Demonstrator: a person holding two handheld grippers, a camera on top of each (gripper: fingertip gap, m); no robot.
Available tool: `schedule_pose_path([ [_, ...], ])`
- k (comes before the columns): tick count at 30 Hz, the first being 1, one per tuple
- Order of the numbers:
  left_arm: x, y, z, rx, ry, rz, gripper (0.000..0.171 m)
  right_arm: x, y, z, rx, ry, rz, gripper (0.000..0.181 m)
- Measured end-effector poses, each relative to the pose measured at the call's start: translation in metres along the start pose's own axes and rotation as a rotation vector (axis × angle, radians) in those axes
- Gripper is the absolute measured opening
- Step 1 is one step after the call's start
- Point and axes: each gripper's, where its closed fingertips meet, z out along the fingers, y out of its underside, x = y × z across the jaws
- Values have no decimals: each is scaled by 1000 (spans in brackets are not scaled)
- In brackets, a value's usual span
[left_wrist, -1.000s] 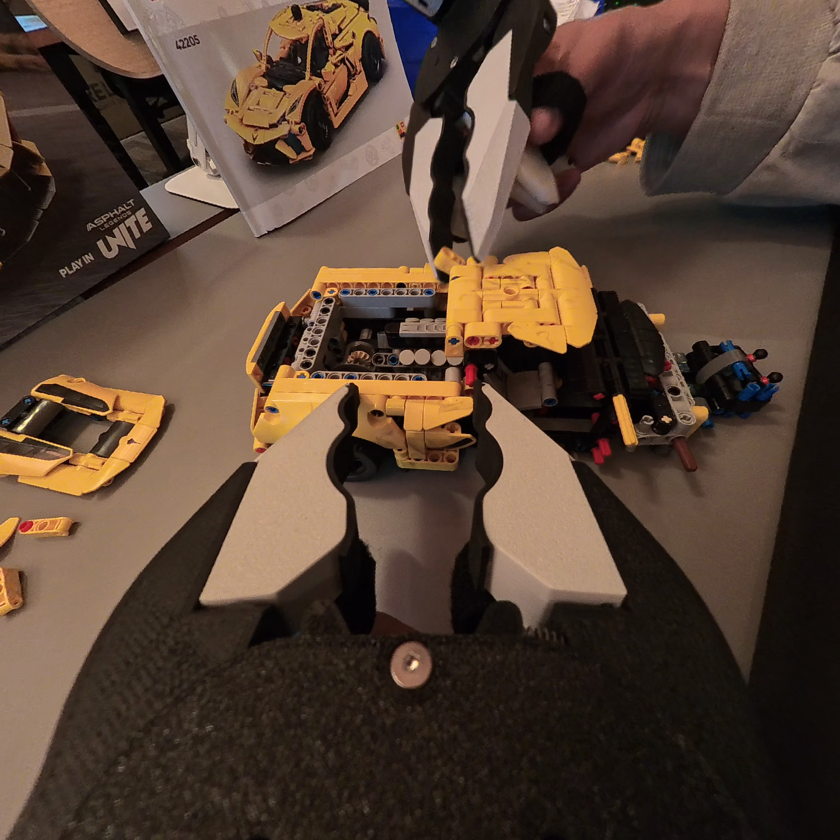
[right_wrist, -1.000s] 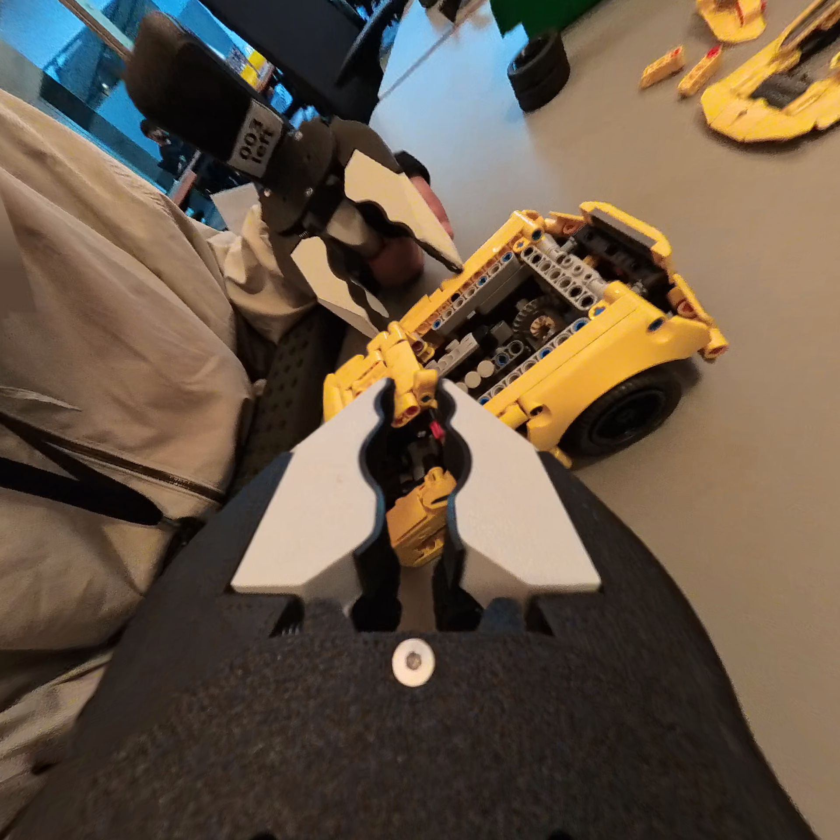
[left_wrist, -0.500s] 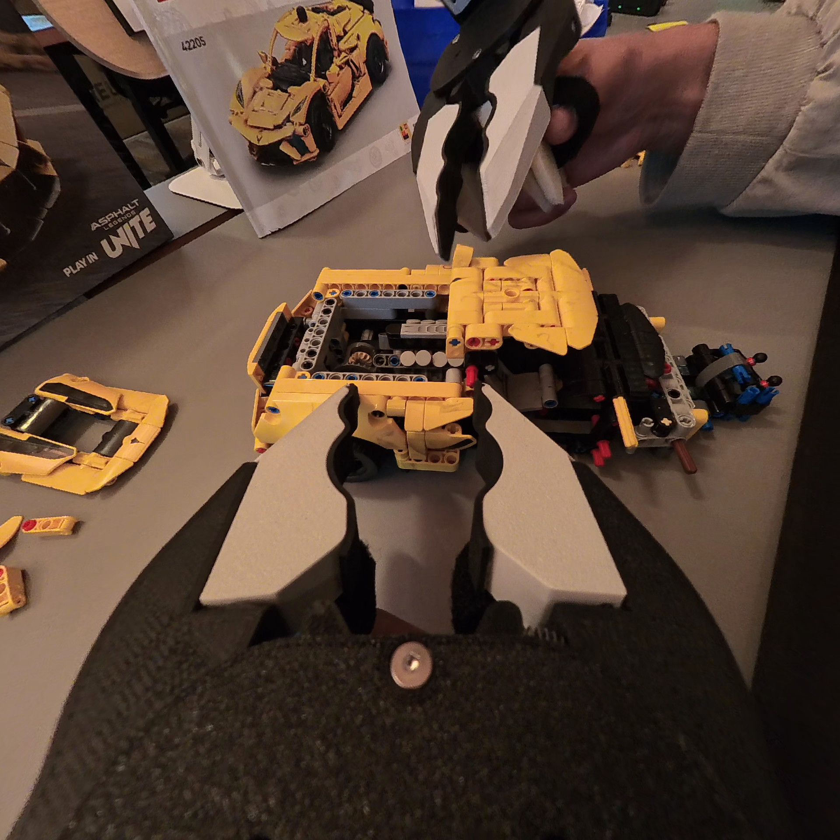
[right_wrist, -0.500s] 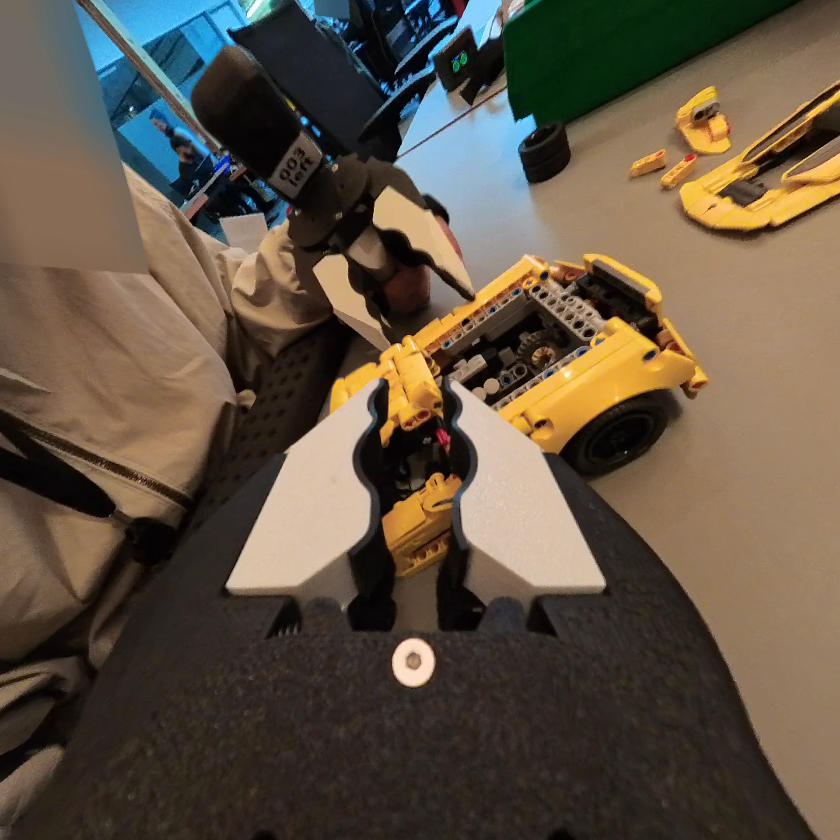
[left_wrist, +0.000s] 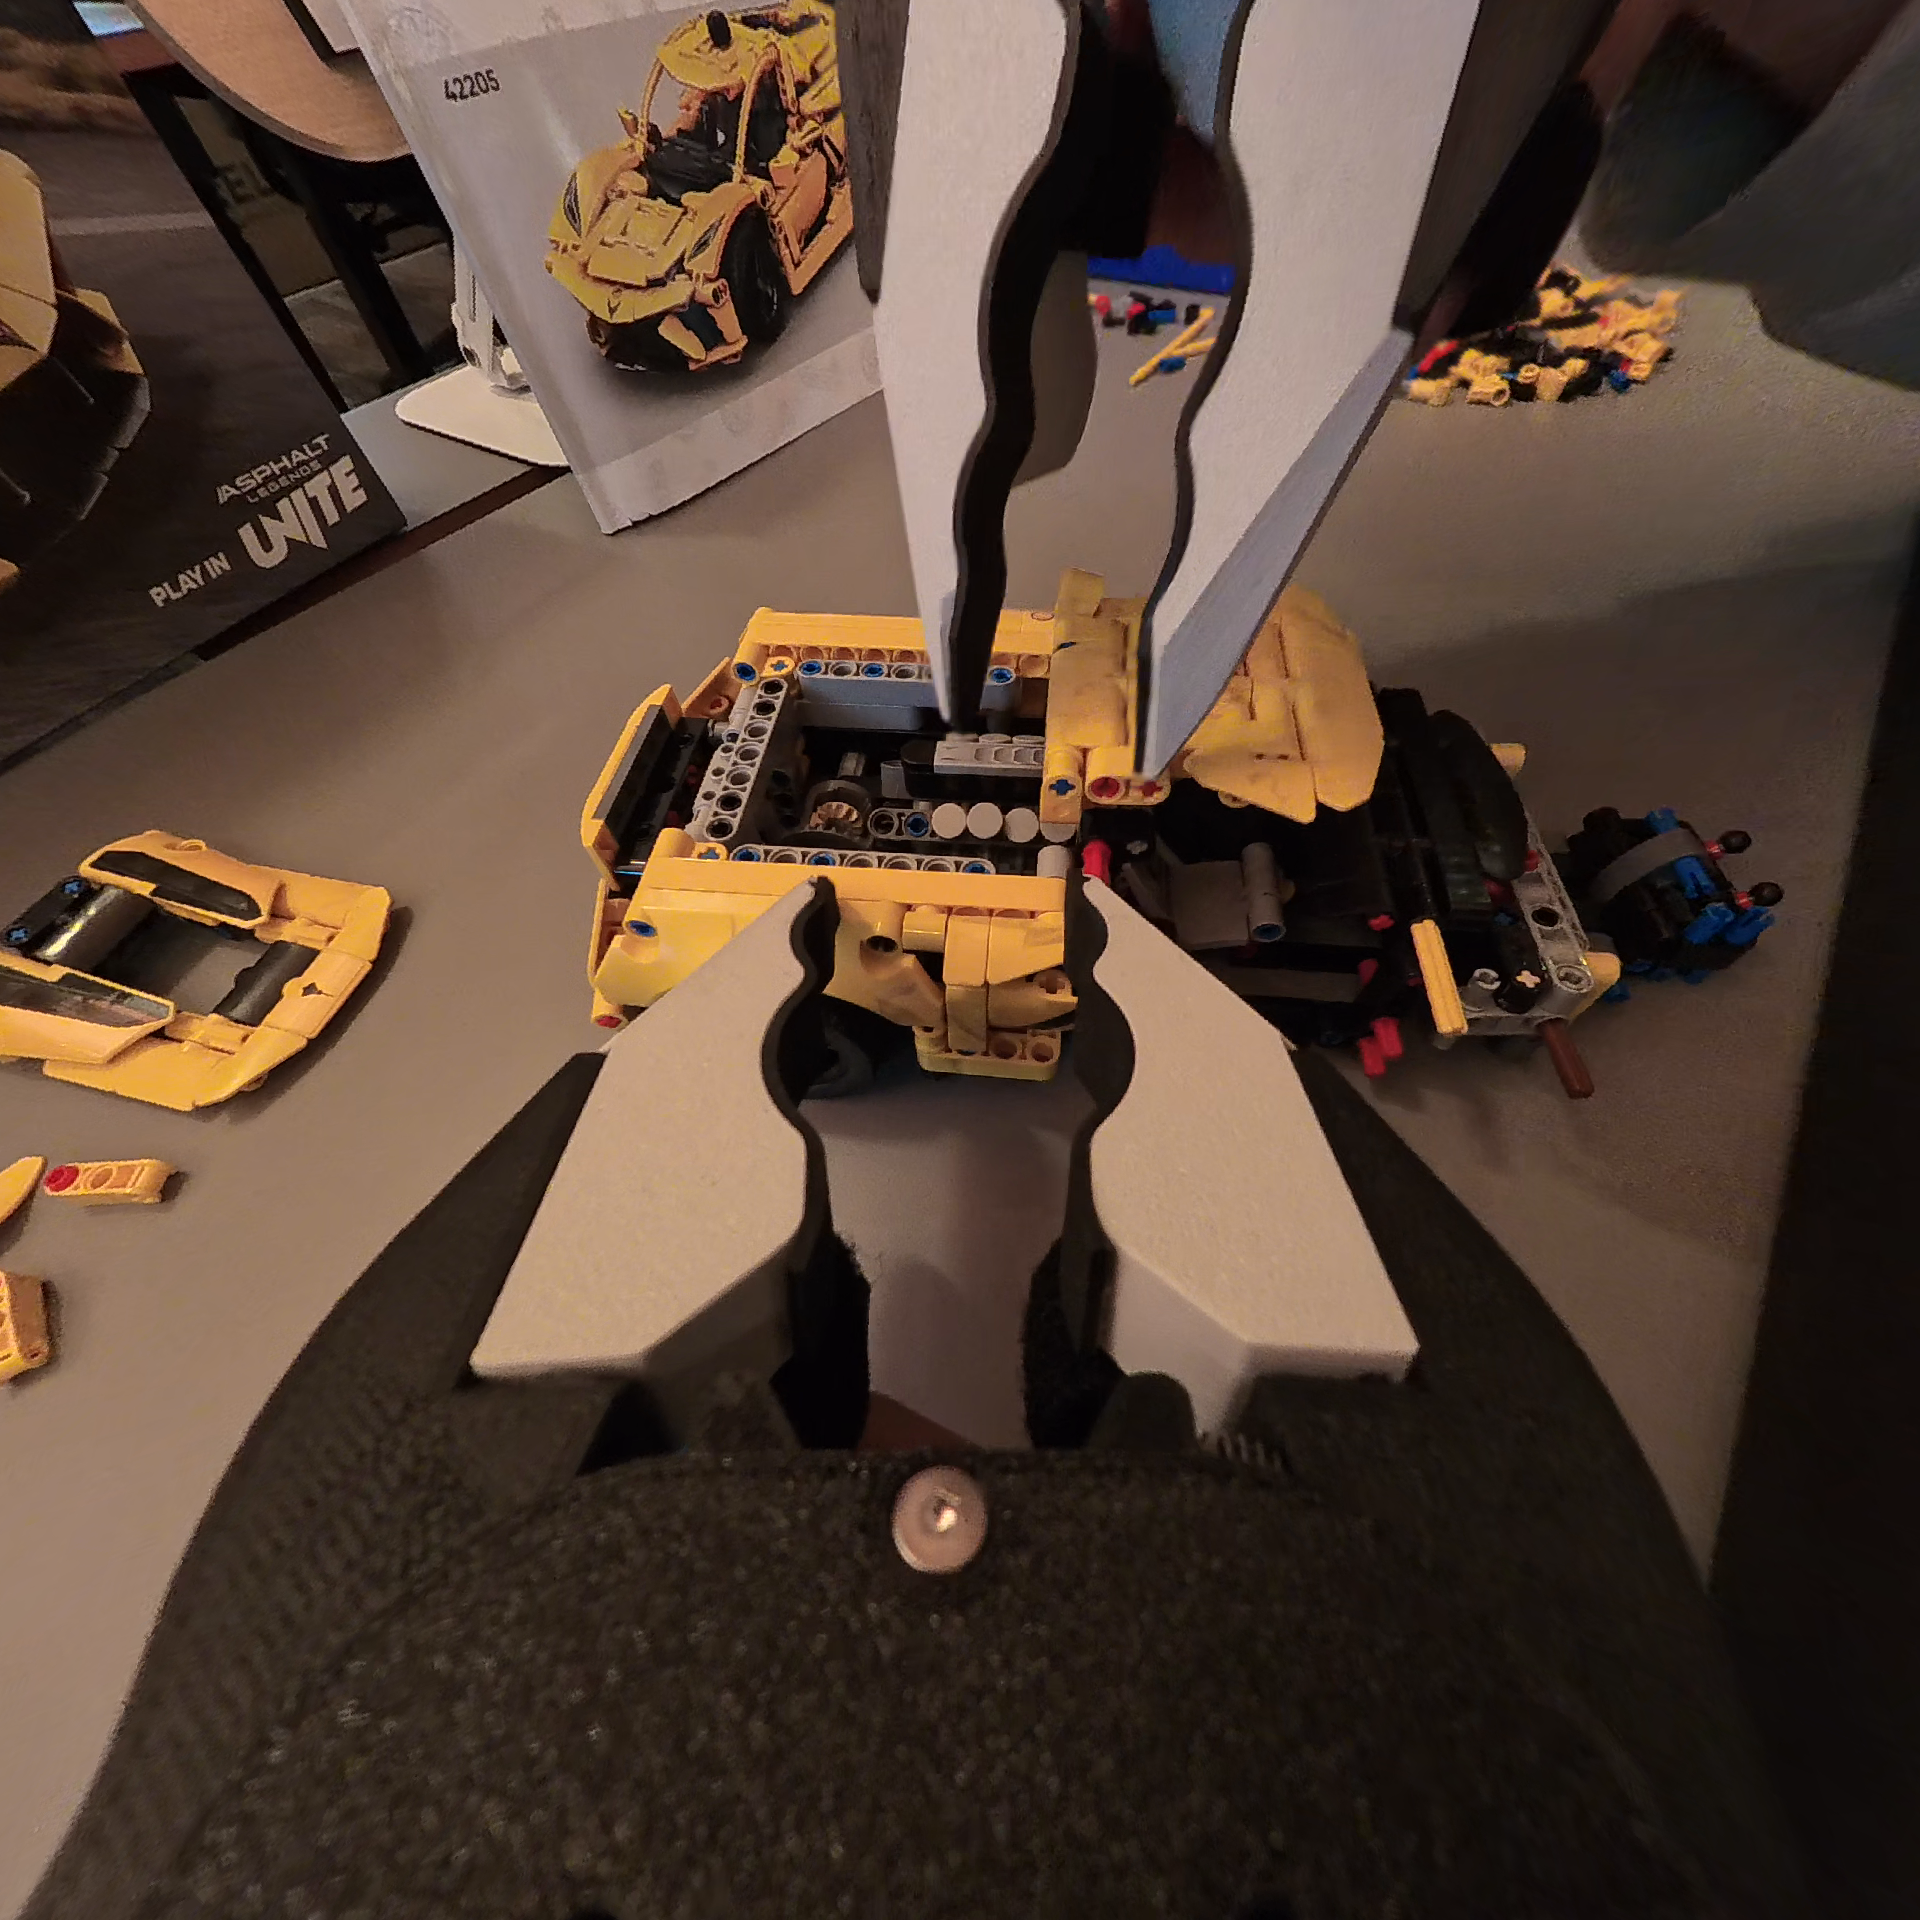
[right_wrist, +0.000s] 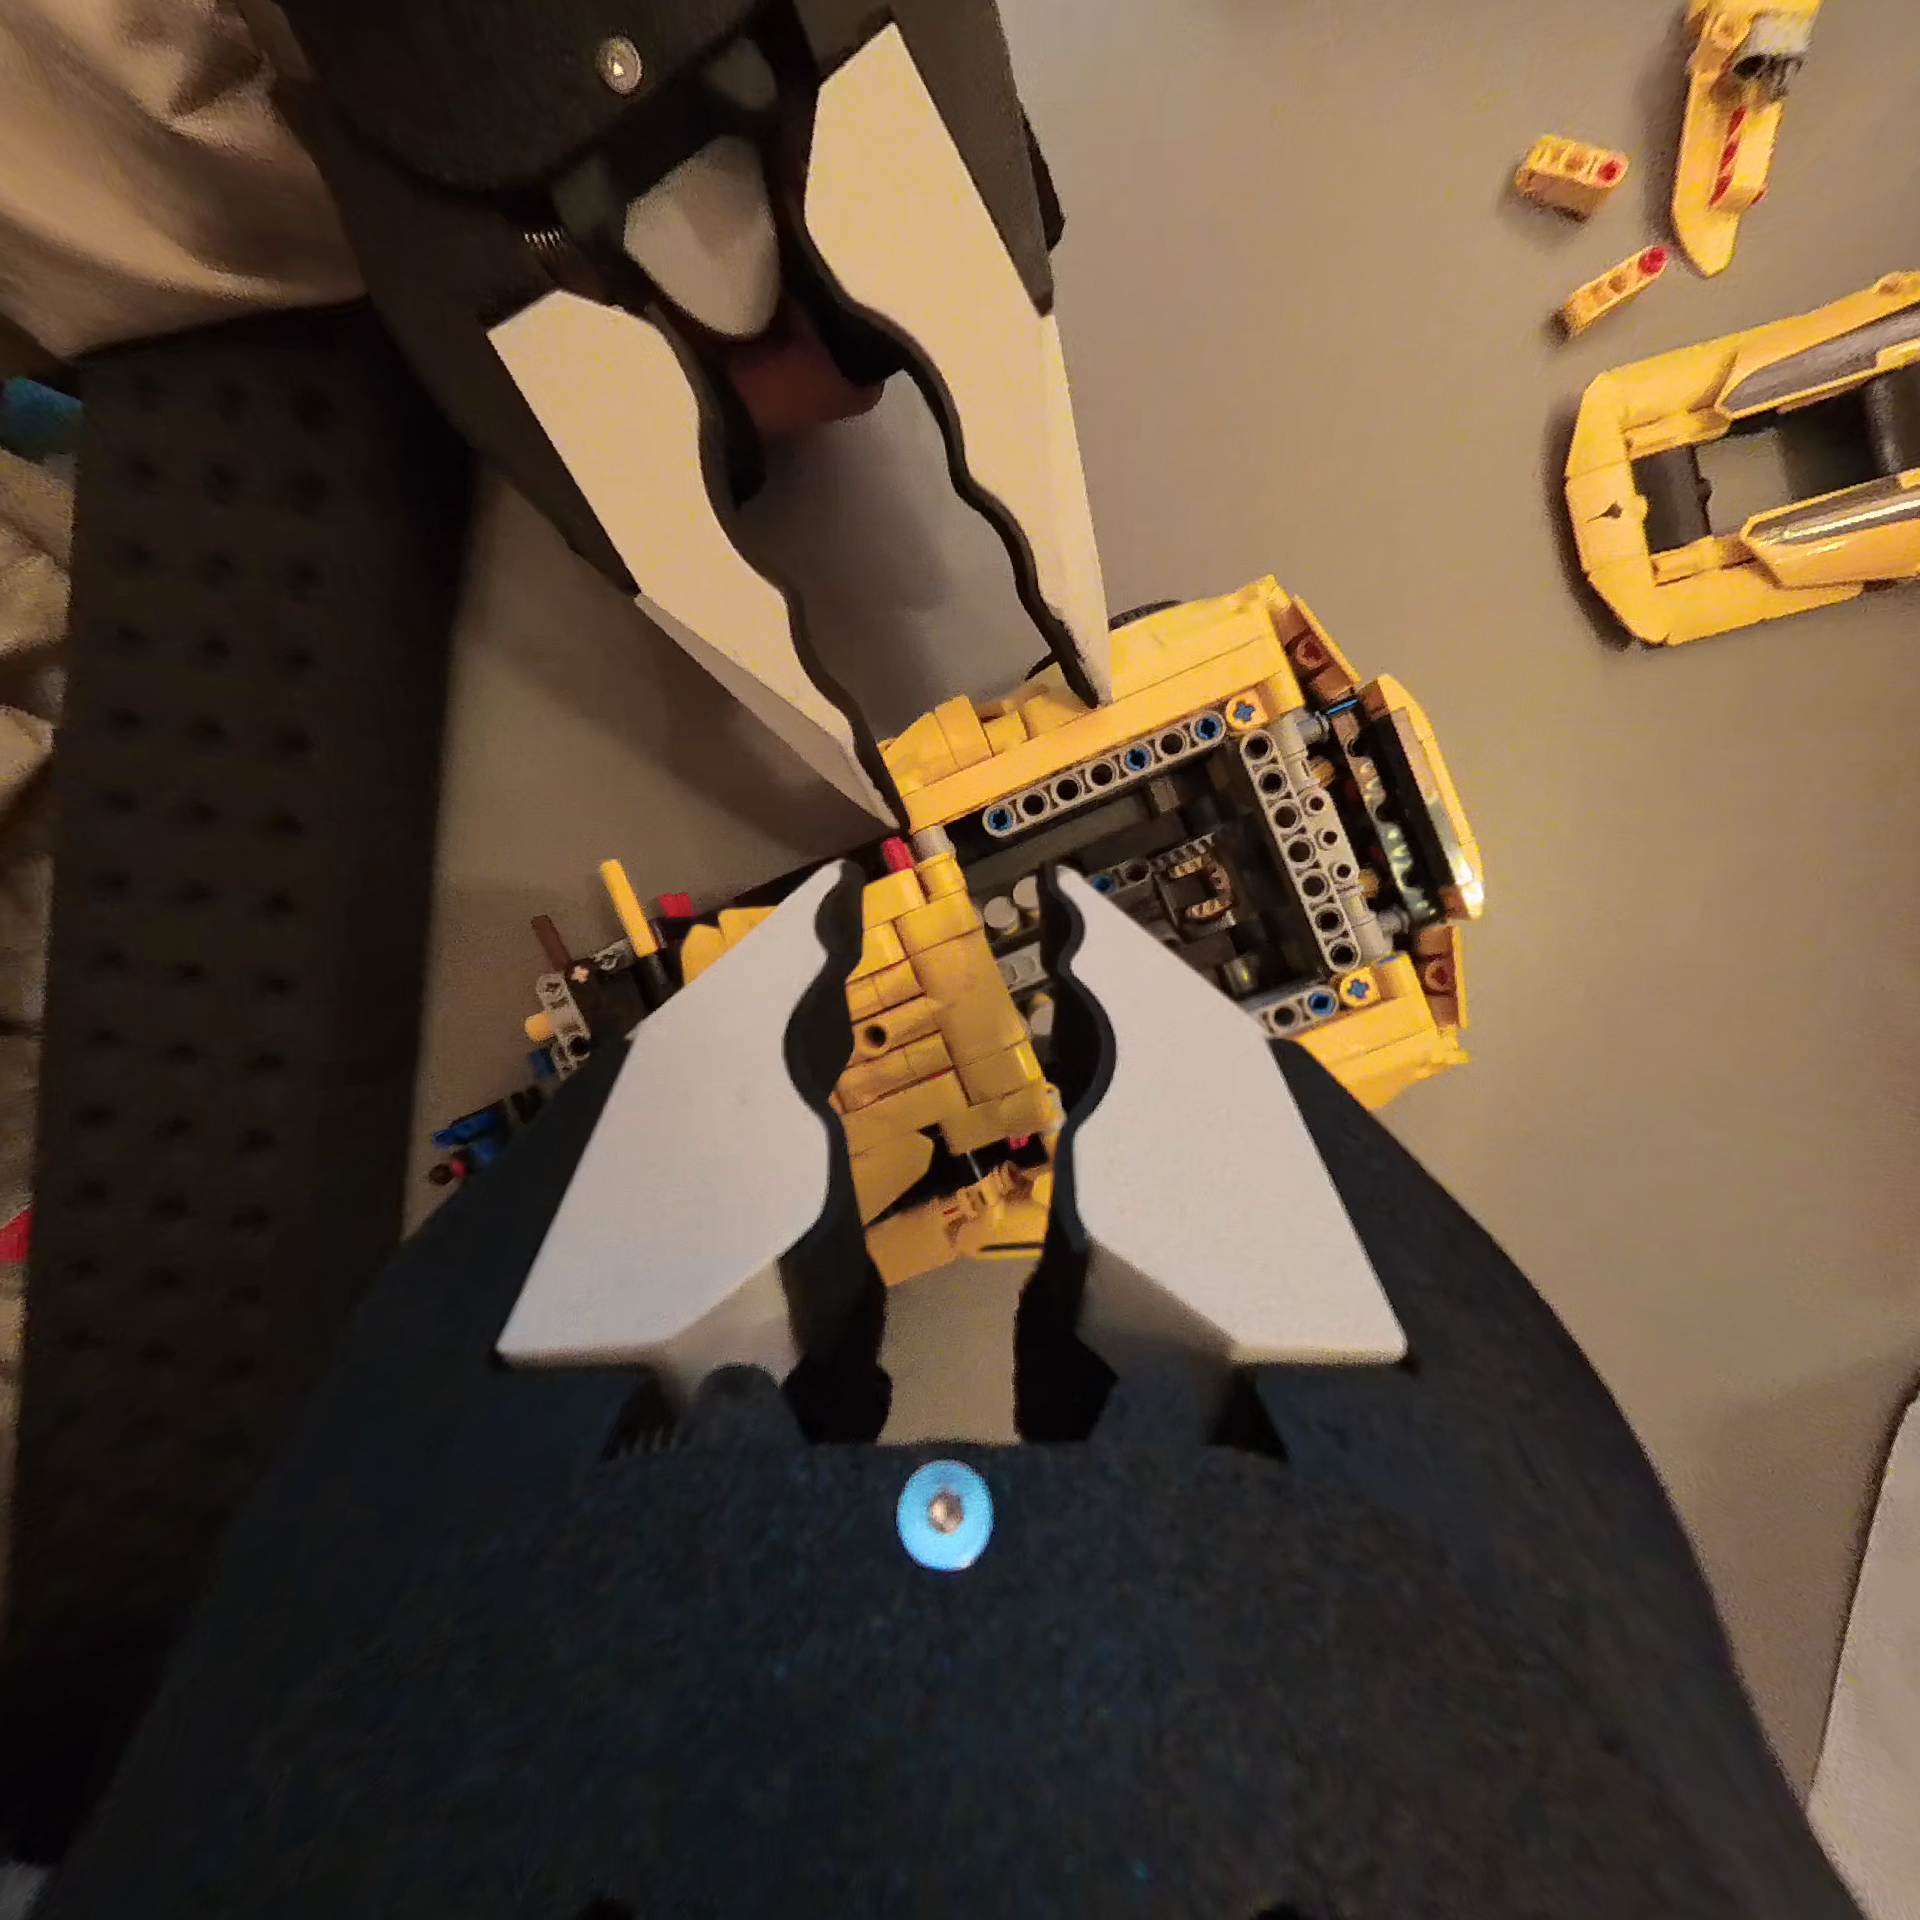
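1. Two grippers meet over one yellow brick car (left_wrist: 935, 831), which stands half built on the grey counter (left_wrist: 416, 727).
2. Left gripper (left_wrist: 945, 914) is open, with its jaws apart. The near side wall of the car is just in front of its tips; whether they touch it I cannot tell.
3. Right gripper (right_wrist: 951, 883) is also open and holds nothing. It comes down from above, and its fingers straddle the yellow roof section (right_wrist: 935, 997). One tip stands at the open middle of the frame, the other at the roof's edge.
4. Left of the left gripper lies a loose yellow body panel (left_wrist: 177, 966) with small yellow pieces (left_wrist: 104, 1179). Beyond the car stands an instruction booklet (left_wrist: 665, 260), and to the far right is a heap of small parts (left_wrist: 1538, 353).
5. Risk, as I judge it: if the right gripper closes off centre or pulls hard, the roof section may snap off crooked, or the car may slide, because the left gripper does not clamp it.
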Motion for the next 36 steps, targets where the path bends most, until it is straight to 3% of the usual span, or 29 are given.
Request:
schedule_pose_path([
  [4,-1,-6,-4,21,10,-1,28,0,4,-19,119,-47,93,33],
  [9,7,-11,-2,43,37,52,26,-11,9,-31,463,69,93,74],
  [11,13,-10,4,21,53,132,26,-19,10,-27,525,137,33,80],
  [16,21,-13,16,20,91,297,19,-17,16,-15,528,310,-115,64],
  [22,18,-11,18,-32,113,397,14,-16,20,-28,469,231,-101,67],
  [24,16,-11,18,-40,127,365,16,-1,30,-32,463,233,-72,70],
  [27,13,-16,14,-2,145,279,14,4,36,-34,561,107,23,50],
  [30,16,-25,9,39,200,175,14,14,38,-42,665,51,23,46],
  [33,20,-36,6,62,272,29,15,28,42,-51,664,7,31,29],
  [36,24,-36,9,46,328,-48,16,23,41,-43,657,-155,17,24],
])
